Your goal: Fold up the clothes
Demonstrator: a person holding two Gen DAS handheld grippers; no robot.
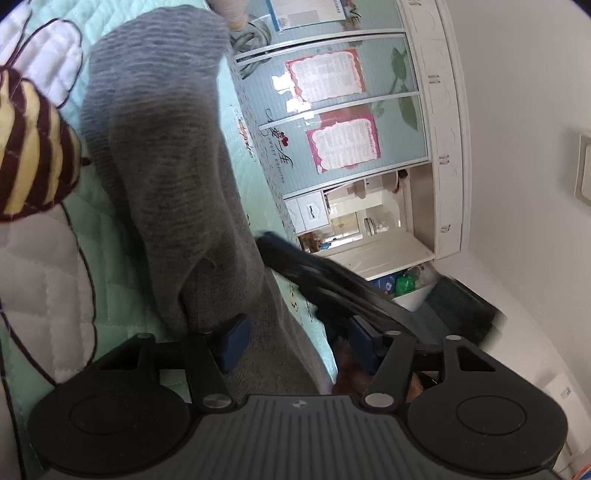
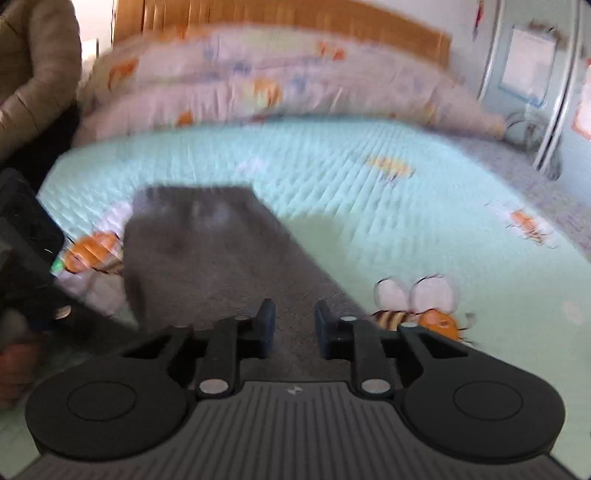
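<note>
The left tongs (image 1: 295,341) fill the bottom of the left wrist view, their blue pads spread wide with nothing pinched between them. One blue pad (image 1: 236,341) rests against a raised fold of the grey knitted garment (image 1: 166,166), which runs away from the tongs in a long strip across the bed. Under it lies a mint-green quilted bedspread (image 1: 110,258) with a large striped bee (image 1: 33,147) stitched on it. Past the bed's edge stand sliding wardrobe doors (image 1: 332,122) carrying pink-framed sheets, and a dark, blurred shape reaches in just beside the other pad.

In the right wrist view, which is smeared by motion, the right tongs (image 2: 294,330) stand apart too, a clear gap between the pads, gripping nothing. They sit directly over the near end of the same grey garment (image 2: 207,258), which lies flat on the bedspread (image 2: 369,184) and stretches to a squared-off far edge. A small bee motif (image 2: 417,314) shows beside the tongs. Farther back lies a folded floral duvet (image 2: 277,81) against a wooden headboard (image 2: 295,18). A person's tan padded sleeve (image 2: 33,74) shows at the upper left.
</note>
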